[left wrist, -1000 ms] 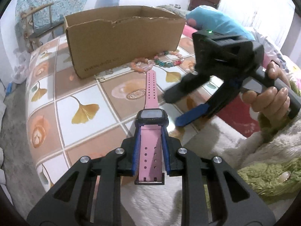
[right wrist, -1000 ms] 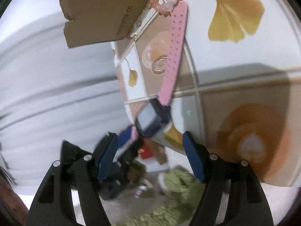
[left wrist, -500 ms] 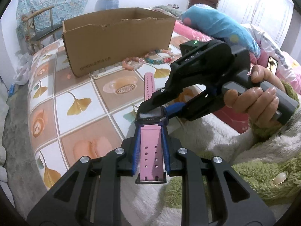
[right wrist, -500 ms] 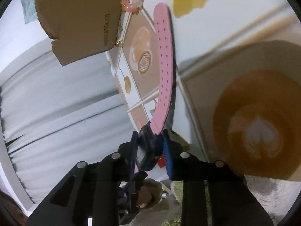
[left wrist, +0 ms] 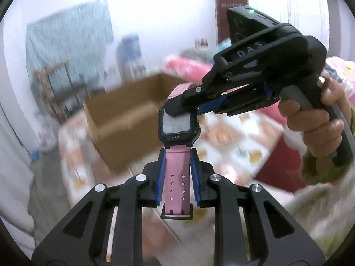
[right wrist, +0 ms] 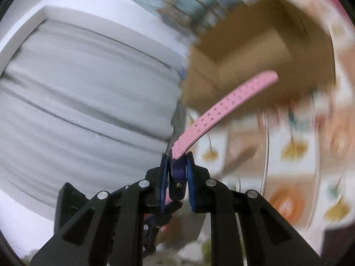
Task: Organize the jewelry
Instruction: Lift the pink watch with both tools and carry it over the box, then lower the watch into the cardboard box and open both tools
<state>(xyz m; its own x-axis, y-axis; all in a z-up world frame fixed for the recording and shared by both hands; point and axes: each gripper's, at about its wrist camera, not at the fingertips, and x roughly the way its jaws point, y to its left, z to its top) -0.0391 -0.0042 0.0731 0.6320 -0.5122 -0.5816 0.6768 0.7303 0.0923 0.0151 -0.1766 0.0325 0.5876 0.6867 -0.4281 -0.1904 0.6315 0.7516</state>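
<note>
Pink-strapped watch (left wrist: 176, 130) held in air by both tongs. Left gripper (left wrist: 176, 178) clamps buckle strap — right gripper (right wrist: 176, 174), jaws just closing, pinches the case.

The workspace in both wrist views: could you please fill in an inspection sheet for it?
Surface: table with a ginkgo-leaf patterned cloth, blurred.
Job's things: pink-strapped watch with a dark square case, lifted off the table; open brown cardboard box behind it.
Clutter: nothing seen.
Grippers: left gripper shut on the watch's buckle-end strap; right gripper has just been closing and now clamps the watch case.
Cables: nothing seen.
Surroundings: wooden chair, pink bedding, dark red door, all blurred.
</note>
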